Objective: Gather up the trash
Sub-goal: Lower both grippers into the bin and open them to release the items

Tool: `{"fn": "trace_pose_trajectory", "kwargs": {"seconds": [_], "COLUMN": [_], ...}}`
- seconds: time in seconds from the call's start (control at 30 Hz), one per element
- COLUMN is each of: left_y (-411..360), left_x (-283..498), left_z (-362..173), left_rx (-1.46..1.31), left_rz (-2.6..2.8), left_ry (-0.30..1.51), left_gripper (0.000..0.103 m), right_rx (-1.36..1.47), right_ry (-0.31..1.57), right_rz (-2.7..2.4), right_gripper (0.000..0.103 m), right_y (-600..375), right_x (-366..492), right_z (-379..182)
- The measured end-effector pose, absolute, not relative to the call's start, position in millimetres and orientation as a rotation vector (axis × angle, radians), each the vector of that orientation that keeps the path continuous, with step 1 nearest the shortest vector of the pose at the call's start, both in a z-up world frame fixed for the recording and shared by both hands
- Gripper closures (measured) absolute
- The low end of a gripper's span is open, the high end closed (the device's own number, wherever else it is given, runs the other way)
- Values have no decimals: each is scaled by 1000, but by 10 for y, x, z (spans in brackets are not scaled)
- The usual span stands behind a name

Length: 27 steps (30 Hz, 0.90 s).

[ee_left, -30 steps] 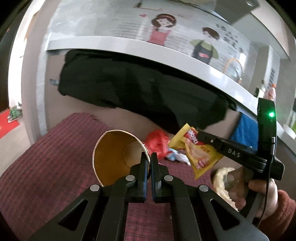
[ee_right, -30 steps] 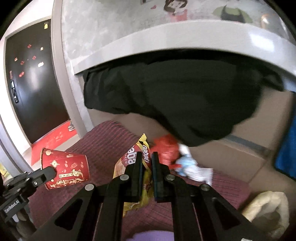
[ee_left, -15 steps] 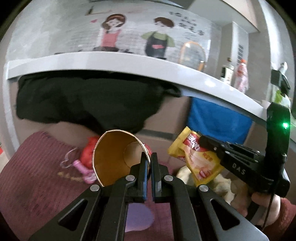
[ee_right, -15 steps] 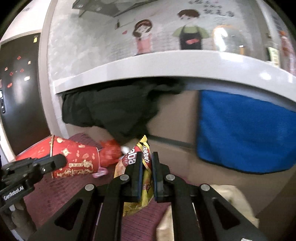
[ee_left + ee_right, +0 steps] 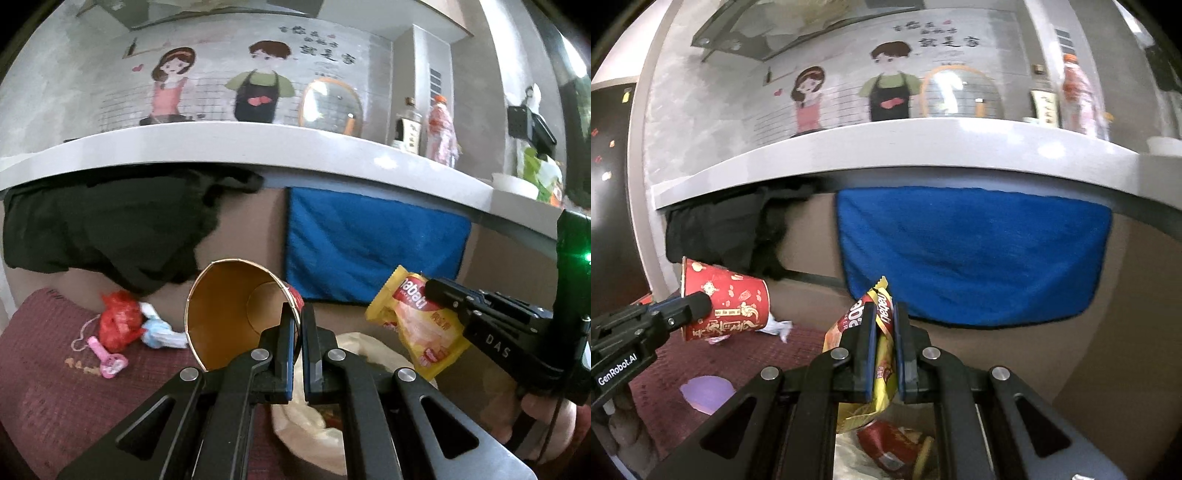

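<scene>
Left gripper (image 5: 297,325): jaws clamped on the rim of the red paper cup (image 5: 236,310), which is held tipped on its side, open mouth toward the camera, smooth tan lining and round base visible. From the right wrist view its outer wall is glossy red with gold print.

Right gripper (image 5: 884,325): jaws closed on the yellow snack wrapper (image 5: 882,354), a crinkled foil-like packet with a red logo panel, hanging limp between them.

Change from a second ago: both grippers have swung right along the maroon ribbed cloth (image 5: 40,369). The cream plastic bag (image 5: 310,435), then at the edge of view, now lies directly beneath both; its soft folded mouth already holds a red crushed item (image 5: 886,439).

Further left on the cloth: a red crumpled wrapper (image 5: 116,325), white-blue crumpled paper (image 5: 159,332) touching it, and a pink toy (image 5: 109,360) just in front.

Beyond: a black garment (image 5: 107,229) and a blue fleecy towel (image 5: 369,247) hang under the pale grey worktop (image 5: 258,142), which now fills the background.
</scene>
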<state>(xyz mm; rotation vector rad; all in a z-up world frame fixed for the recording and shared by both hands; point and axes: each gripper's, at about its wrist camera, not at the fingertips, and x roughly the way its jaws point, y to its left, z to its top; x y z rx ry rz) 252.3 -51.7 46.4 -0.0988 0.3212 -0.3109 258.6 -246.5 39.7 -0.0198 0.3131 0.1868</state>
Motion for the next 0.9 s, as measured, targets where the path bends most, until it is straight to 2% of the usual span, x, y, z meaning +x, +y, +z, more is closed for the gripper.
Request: {"fn": "trace_pose_trajectory", "kwargs": {"seconds": [0.4,0.9], "left_y": [-988,-1097], "left_x": [2633,2857], "left_z": [193,-193], "left_rx": [-81,-100], "left_rz": [-387,-420], "left_ry": [367,462], "left_gripper": [100,100], "right_rx": [12,8], "right_ry": [331,402], "right_rz": [118,122], "right_gripper": [95,95], "right_y": [-2939,-2949], "right_x": [2501,2712], "right_z": [112,-198]}}
